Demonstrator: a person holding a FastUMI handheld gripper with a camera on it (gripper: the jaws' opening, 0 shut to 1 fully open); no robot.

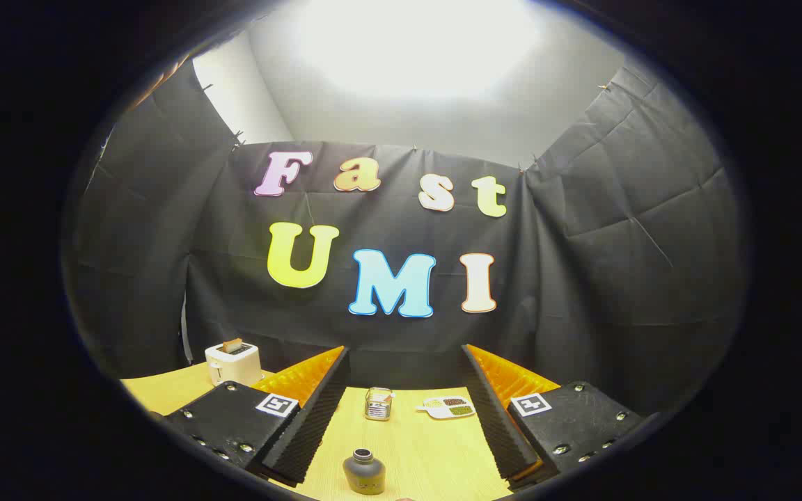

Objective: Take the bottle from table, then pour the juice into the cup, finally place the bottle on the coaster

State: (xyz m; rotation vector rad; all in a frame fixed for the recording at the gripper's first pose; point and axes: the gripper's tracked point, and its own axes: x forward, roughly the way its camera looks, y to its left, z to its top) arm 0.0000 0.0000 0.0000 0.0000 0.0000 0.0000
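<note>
A small dark grey bottle [364, 472] with an open round mouth stands upright on the wooden table [429, 452], low between my two fingers and slightly left of the middle. My gripper [404, 369] is open, its fingers [303, 410] spread wide on either side, and nothing is held. Further along the table, beyond the bottle, stands a clear glass cup [378, 403], upright and apart from the bottle.
A white divided dish [448, 407] with brown and green fillings lies to the right of the cup. A white toaster [233, 362] with a slice in it stands at the table's far left. Black cloth walls close the booth behind.
</note>
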